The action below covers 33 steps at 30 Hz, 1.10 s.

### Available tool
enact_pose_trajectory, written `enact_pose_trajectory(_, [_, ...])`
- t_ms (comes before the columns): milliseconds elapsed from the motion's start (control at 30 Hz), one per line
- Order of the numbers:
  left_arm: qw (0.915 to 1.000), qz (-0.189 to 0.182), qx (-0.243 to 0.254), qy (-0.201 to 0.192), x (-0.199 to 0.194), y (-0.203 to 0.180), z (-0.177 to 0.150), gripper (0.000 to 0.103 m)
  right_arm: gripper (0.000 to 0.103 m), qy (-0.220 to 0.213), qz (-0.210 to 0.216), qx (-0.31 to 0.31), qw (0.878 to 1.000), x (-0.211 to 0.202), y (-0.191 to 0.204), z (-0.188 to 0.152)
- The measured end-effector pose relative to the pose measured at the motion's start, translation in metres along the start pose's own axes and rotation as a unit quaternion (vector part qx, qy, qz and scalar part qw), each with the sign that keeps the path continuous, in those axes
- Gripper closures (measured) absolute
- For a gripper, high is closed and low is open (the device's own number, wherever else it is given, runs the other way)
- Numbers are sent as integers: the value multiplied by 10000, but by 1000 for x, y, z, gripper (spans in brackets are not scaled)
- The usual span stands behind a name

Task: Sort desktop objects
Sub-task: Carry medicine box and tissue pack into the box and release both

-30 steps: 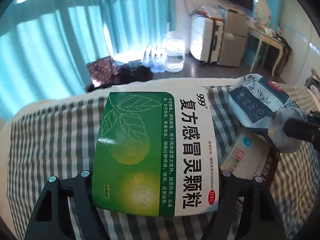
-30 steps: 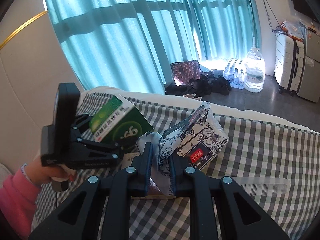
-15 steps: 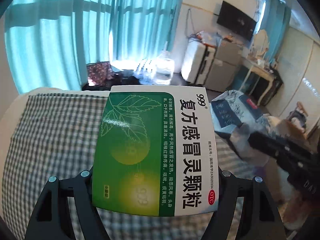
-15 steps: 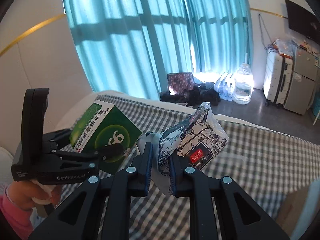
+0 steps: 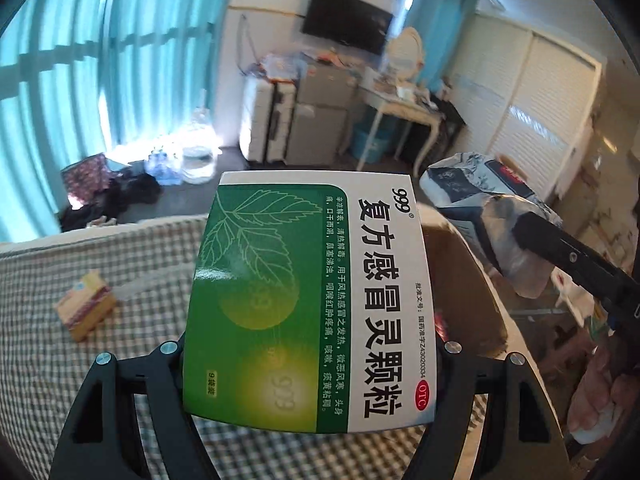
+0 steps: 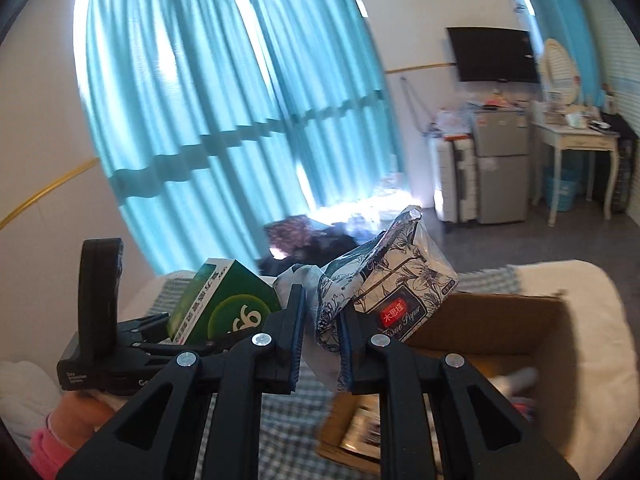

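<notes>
While the left gripper point(image 5: 308, 364) clamps a medicine box point(image 5: 308, 280) and the right gripper point(image 6: 320, 344) pinches a tissue pack point(image 6: 384, 292) by its loose wrapper above the cardboard box point(image 6: 500, 328), the pack could slip free.

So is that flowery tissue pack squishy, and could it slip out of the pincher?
Probably squishy: the tissue pack bunches where the right gripper pinches its plastic wrap. It looks light, since a corner grip carries it. The glossy wrap may slide, so it could slip.
</notes>
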<state>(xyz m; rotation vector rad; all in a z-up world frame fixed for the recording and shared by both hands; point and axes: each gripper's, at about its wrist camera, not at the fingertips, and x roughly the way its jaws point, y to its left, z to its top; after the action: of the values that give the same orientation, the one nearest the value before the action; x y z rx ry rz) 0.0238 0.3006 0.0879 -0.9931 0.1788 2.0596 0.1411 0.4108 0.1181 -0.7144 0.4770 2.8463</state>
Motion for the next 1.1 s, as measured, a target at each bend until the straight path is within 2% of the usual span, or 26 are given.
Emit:
enact_pose_trajectory(100, [9993, -143, 228, 242, 25, -29, -8, 25, 86, 568, -429, 246, 9972, 7, -35, -10])
enact_pose_trajectory(167, [9986, -173, 316, 385, 38, -39, -18, 24, 86, 907, -555, 411, 9935, 22, -55, -23])
enact_pose_trajectory(300, [9970, -189, 358, 656, 53, -47, -27, 20, 80, 1208, -750, 702, 9873, 30, -88, -45])
enact_pose_trajectory(333, [9966, -164, 332, 738, 55, -45, -27, 16, 69, 1236, -767, 832, 9859, 30, -94, -47])
enact_pose_trajectory(367, [9964, -140, 301, 779, 55, -43, -27, 9, 50, 1251, -742, 1009, 9842, 30, -100, -47])
enact_pose_trajectory(400, [9966, -85, 251, 779, 53, -40, -26, 6, 43, 1214, -697, 1190, 9830, 29, -105, -46])
enact_pose_trajectory(433, [9970, -23, 233, 740, 50, -42, -24, 6, 39, 1141, -658, 1298, 9827, 27, -110, -45])
enact_pose_trajectory(533, [9975, 206, 168, 660, 37, -45, -17, 4, 39, 977, -616, 1374, 9838, 20, -110, -37])
enact_pose_trajectory(667, [9973, 359, 242, 600, 8, -28, -7, 4, 39, 720, -542, 1036, 9905, 7, -87, -14])
enact_pose_trajectory(800, [9972, 601, 337, 282, -43, -2, 0, 0, 39, 461, -376, 603, 9964, -12, -58, 10])
enact_pose_trajectory(867, [9955, 894, 224, 200, -68, 15, 3, 0, 39, 341, -290, 318, 9985, -22, -35, 21])
enact_pose_trajectory(967, [9887, 1493, -94, 123, -100, 48, 4, 0, 37, 261, -83, -30, 9996, -24, -1, 33])
enact_pose_trajectory(1100, [9742, 2213, -448, 41, -122, 95, -8, 0, 35, 370, 237, -217, 9988, -8, 46, 28])
